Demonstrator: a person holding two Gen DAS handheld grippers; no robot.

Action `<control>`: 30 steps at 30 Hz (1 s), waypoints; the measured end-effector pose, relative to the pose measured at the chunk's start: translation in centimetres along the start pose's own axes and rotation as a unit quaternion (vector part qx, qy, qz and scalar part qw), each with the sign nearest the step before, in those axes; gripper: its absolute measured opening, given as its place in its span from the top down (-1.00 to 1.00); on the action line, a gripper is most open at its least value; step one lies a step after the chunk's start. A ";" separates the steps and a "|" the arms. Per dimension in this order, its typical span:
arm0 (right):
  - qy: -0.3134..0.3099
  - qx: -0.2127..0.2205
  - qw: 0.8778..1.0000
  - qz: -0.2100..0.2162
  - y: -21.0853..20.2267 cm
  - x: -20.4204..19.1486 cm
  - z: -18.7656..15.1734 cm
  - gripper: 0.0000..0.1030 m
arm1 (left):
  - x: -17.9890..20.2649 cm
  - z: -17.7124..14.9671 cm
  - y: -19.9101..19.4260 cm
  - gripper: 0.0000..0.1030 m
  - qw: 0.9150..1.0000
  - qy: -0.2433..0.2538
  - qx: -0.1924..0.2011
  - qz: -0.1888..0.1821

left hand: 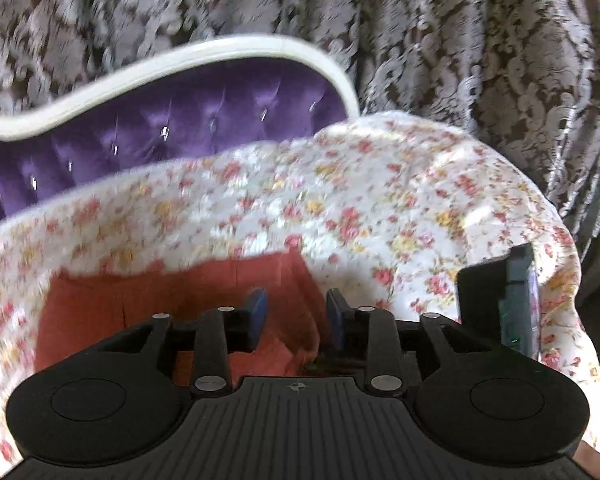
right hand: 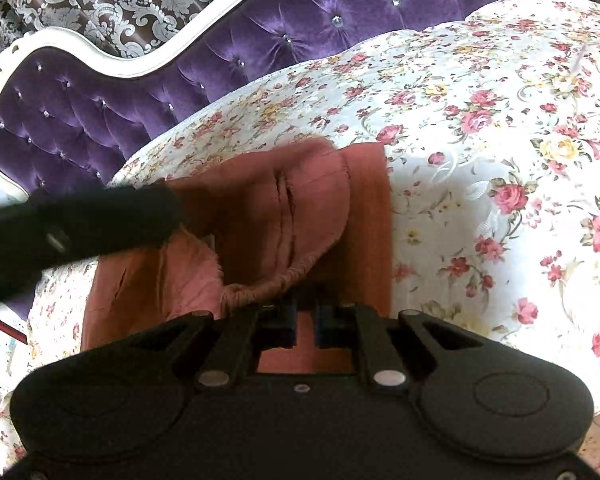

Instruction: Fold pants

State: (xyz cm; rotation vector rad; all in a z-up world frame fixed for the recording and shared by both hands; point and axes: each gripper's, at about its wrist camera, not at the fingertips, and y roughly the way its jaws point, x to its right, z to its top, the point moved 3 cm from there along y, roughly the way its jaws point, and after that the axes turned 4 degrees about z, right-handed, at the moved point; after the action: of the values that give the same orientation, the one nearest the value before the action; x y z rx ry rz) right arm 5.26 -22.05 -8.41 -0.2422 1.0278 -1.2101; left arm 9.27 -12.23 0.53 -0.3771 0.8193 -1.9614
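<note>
Your left gripper (left hand: 296, 320) gapes wide over the rust-red cotton pants (right hand: 300, 208) on the floral bedspread (right hand: 480, 120), while your right gripper (right hand: 305, 322) pinches their gathered waistband.

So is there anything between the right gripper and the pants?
Nothing visible: the right gripper is already at the rust-coloured fabric pants, by their gathered waistband, on the floral bedspread.

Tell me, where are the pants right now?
The rust-colored pants lie partly folded on the floral bedspread, in front of the purple headboard, low and left of center in both wrist views.
</note>
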 end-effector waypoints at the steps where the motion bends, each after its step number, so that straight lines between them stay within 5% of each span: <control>1: 0.002 -0.001 1.000 0.002 -0.1 0.1 0.0 0.67 | -0.2 0.2 -0.2 0.24 1.000 0.001 0.008 0.006; 5: 0.004 -0.004 1.000 0.004 -0.5 0.3 0.0 0.67 | -4.0 0.2 -0.4 0.22 0.998 -0.043 0.001 0.038; 12: 0.004 0.010 1.000 -0.012 -2.0 0.6 0.2 0.60 | -12.2 -4.6 1.9 0.22 0.981 -0.104 -0.081 0.144; 15: 0.017 0.030 0.999 -0.016 -2.9 0.9 0.5 0.57 | -13.6 -7.2 2.9 0.22 0.975 -0.123 -0.116 0.145; 17: 0.027 0.045 0.999 -0.011 -3.4 0.9 0.7 0.32 | -13.7 -8.7 3.5 0.22 0.974 -0.128 -0.135 0.126; 19: 0.040 0.059 0.997 -0.009 -3.8 0.9 0.9 -0.15 | -12.9 -9.8 4.1 0.21 0.976 -0.113 -0.144 0.120; 21: 0.059 0.074 0.995 0.010 -4.1 0.6 1.2 -0.32 | -12.1 -10.1 3.8 0.21 0.978 -0.094 -0.132 0.134; 25: 0.053 0.098 0.994 0.022 -4.2 -0.9 2.4 -0.34 | -11.8 -9.9 3.9 0.21 0.978 -0.094 -0.131 0.136; 30: 0.000 0.063 0.998 -0.013 -1.1 -2.8 2.6 -0.33 | -12.5 -10.3 3.6 0.21 0.978 -0.107 -0.128 0.126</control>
State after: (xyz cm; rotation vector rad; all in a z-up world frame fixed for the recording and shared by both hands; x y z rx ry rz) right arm 6.59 -20.97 -4.79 -0.1579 0.9460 -1.2933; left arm 12.16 1.36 -8.51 -0.5961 0.9330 -1.5530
